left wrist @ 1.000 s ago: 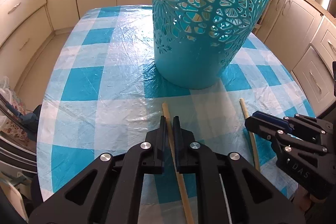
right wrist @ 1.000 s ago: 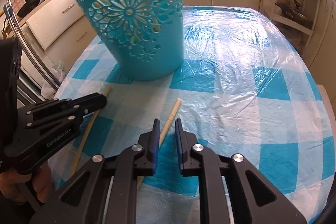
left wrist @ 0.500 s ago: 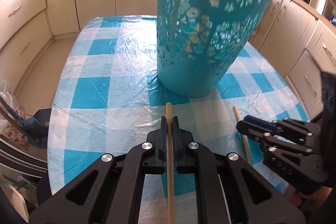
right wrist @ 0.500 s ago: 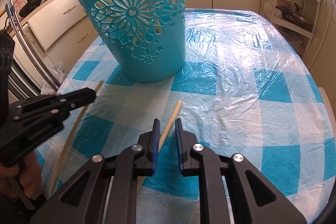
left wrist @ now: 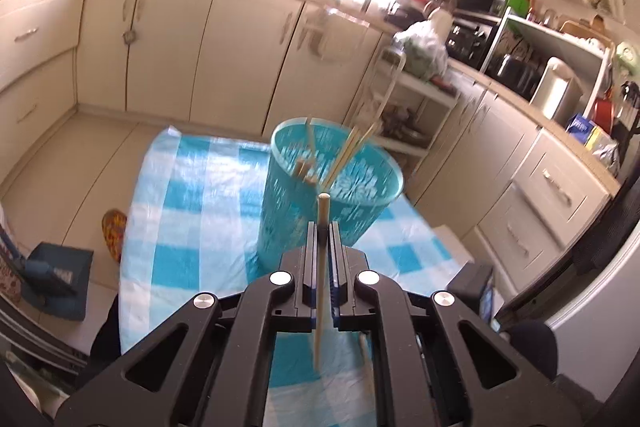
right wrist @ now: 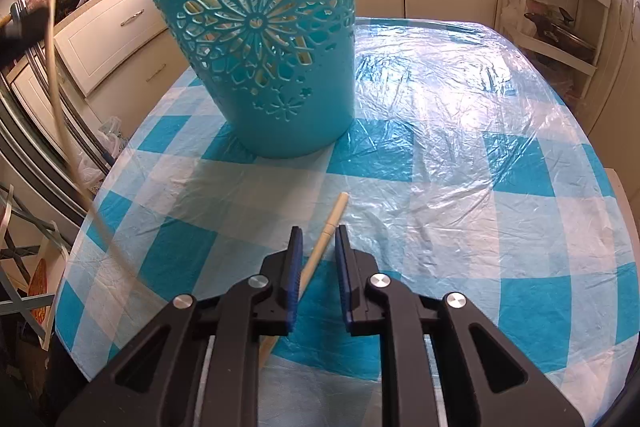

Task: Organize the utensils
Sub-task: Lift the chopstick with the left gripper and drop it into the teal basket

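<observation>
currently your left gripper (left wrist: pixel 323 227) is clamped on a chopstick (left wrist: pixel 321 267), raised well above the cloth (left wrist: pixel 192 187). its long axis runs along the fingers, tip aimed at the basket (left wrist: pixel 280 227), which sits ahead and below. so the left hand is nearer the mouth. inside the basket several sticks (left wrist: pixel 348 155) lean on the wall; the count is blurred. your right gripper (right wrist: pixel 317 247) is parted and holds nothing, straddling a second chopstick (right wrist: pixel 324 239) lying flat on the cloth, pointing toward the basket's base.
</observation>
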{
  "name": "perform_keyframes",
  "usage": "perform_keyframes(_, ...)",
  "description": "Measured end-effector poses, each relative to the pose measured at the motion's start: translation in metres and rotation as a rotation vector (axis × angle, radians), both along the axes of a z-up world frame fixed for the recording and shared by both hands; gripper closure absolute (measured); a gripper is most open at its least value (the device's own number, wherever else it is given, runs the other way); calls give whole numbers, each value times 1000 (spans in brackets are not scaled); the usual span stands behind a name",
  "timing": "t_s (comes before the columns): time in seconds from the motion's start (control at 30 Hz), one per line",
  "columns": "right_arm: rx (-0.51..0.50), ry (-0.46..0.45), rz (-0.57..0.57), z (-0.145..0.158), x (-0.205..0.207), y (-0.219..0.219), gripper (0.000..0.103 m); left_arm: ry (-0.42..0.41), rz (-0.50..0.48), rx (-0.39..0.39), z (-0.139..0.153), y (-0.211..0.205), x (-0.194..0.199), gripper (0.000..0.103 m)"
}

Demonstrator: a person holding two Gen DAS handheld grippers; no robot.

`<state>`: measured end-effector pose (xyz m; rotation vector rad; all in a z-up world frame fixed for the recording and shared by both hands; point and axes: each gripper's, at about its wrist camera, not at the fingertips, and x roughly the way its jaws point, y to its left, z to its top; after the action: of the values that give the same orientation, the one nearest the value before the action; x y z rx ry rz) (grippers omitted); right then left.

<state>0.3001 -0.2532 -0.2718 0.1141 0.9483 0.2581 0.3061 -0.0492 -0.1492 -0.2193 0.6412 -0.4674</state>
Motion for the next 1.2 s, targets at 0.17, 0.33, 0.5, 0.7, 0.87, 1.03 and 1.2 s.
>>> perform_keyframes(0.17, 2, -1, 1, 1, 0, 1, 85, -67, -21, -34, 34, -4, -1, 98)
perform_keyframes(0.33, 2, -1, 3, 1, 0, 1, 83, -108, -42, -41, 57, -12, -3, 98)
perform_keyframes(0.5, 0, -2, 4, 0, 0, 2, 83, -127, -51, -49, 69, -13, -3, 99)
perform_keyframes(0.7, -1, -2, 5, 0, 1, 2, 82, -187, -47, -66, 98, -10, -4, 99)
perform_keyframes(0.87, -1, -2, 6, 0, 0, 1, 82, -273, -26, -67, 129, -7, -3, 99)
perform_keyframes(1.03, -1, -2, 6, 0, 0, 1, 82, -327, 10, -45, 145, -14, 13, 99)
perform_keyframes(1.2, 0, -3, 6, 0, 0, 2, 81, -339, 24, 2, 132, -29, 41, 99)
